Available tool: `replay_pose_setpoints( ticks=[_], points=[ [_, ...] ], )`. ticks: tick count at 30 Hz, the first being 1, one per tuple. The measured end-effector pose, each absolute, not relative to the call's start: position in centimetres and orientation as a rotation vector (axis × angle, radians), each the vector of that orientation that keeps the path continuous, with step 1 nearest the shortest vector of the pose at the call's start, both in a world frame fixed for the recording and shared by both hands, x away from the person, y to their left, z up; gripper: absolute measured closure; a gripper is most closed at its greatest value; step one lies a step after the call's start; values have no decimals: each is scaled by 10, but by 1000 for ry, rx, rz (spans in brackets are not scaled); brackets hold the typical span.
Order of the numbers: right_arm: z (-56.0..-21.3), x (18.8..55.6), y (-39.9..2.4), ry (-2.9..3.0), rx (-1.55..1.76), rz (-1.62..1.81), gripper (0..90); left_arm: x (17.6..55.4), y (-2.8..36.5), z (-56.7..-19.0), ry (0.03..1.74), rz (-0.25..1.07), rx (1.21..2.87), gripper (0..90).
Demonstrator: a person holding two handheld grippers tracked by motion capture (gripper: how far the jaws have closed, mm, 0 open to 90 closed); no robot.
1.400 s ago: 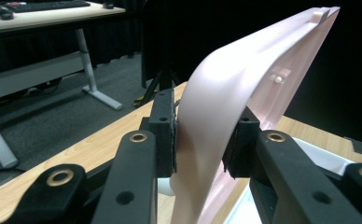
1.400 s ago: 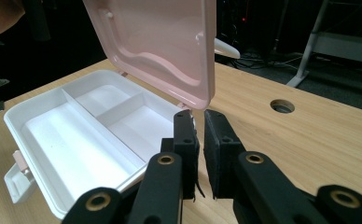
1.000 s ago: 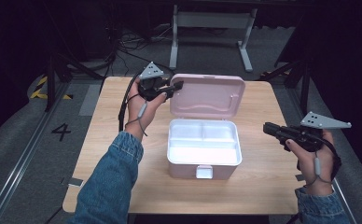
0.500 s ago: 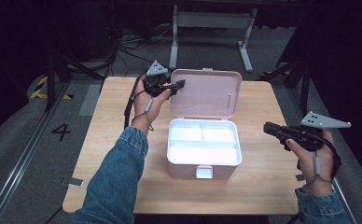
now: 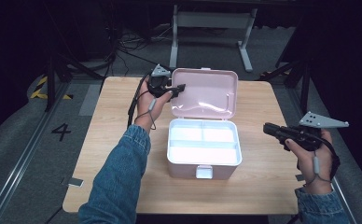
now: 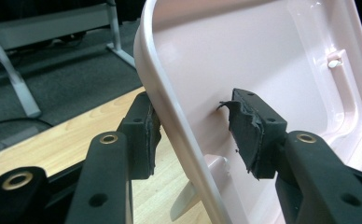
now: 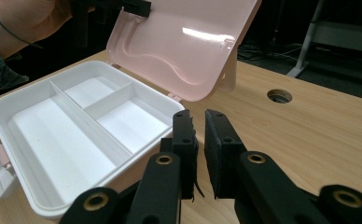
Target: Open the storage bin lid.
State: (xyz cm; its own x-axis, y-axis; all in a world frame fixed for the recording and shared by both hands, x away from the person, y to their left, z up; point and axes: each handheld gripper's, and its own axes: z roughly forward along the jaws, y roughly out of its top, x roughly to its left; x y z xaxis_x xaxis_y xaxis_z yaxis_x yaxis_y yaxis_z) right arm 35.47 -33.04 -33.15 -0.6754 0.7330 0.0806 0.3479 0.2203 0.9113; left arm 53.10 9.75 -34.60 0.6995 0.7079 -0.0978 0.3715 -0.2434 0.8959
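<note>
**Two grippers, one pink box with its lid going up**

Two hands work at a wooden bench [image 5: 114, 140]. In the middle sits a pink box [image 5: 204, 149] with a white tray [image 7: 76, 135] inside, split into three parts. Its pink lid [image 5: 207, 93] stands open at 12 o'clock of the box.

The left gripper [image 5: 177, 88] is at the lid's left edge, at about 11 o'clock from the box. In the left gripper view its jaws are spread, with the lid's rim [image 6: 170, 116] between them. One pad [image 6: 149, 135] touches the outer side. The other pad [image 6: 244, 130] looks just off the inner side, and its rubber is torn.

The right gripper [image 5: 267, 129] hangs over the bench's right edge, at 3 o'clock from the box, well apart from it. Its jaws are nearly pressed together, with a thin gap and nothing in it.

A round hole [image 7: 279, 96] is in the bench past the lid. On the floor are cables [image 5: 123, 51], a grey metal stand [image 5: 212, 28] and a painted 4 [image 5: 61, 131].

The lid hides the bench behind it. The room's edges are too dark to make out.

A second ago the lid leaned further back. Now it stands more upright, and the left gripper has risen with it. The right gripper has stayed put.
</note>
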Motion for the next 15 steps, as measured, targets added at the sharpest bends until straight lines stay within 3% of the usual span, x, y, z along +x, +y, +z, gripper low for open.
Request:
replay_pose_setpoints(
  ticks=[15],
  points=[
    [-337,358,-330,2146,1024,1425,827,540,99,-369,916,320,1853,516]
  ],
)
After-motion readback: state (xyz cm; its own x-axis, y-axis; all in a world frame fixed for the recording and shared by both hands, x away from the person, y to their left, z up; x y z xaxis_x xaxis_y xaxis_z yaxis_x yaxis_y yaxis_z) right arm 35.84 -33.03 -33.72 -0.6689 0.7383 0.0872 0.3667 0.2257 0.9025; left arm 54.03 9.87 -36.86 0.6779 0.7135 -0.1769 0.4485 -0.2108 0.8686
